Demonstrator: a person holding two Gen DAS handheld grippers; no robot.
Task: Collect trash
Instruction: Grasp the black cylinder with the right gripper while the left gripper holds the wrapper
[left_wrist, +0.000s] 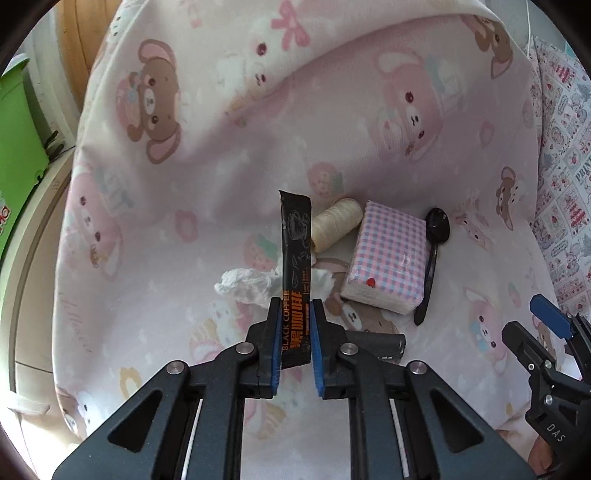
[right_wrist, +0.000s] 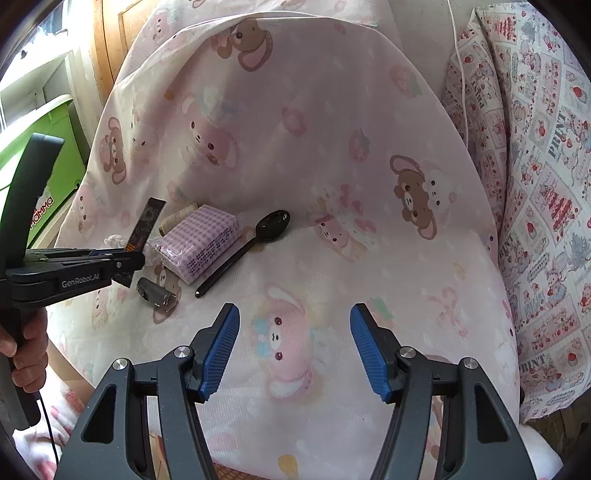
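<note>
While the left gripper (left_wrist: 293, 314) is clamping the black coffee sachet (left_wrist: 294, 258) upright at frame centre, the right gripper (right_wrist: 293, 343) is hanging wide open and empty; the crumpled tissue (left_wrist: 251, 286) is lying just behind the sachet, nearer the left gripper.

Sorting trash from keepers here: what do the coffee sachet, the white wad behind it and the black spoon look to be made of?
Black coffee sachet: thin printed film, matte, stands stiff in the left gripper. White wad: soft crumpled tissue, or possibly thin plastic. Black spoon: likely glossy plastic, with highlights on the bowl.
</note>
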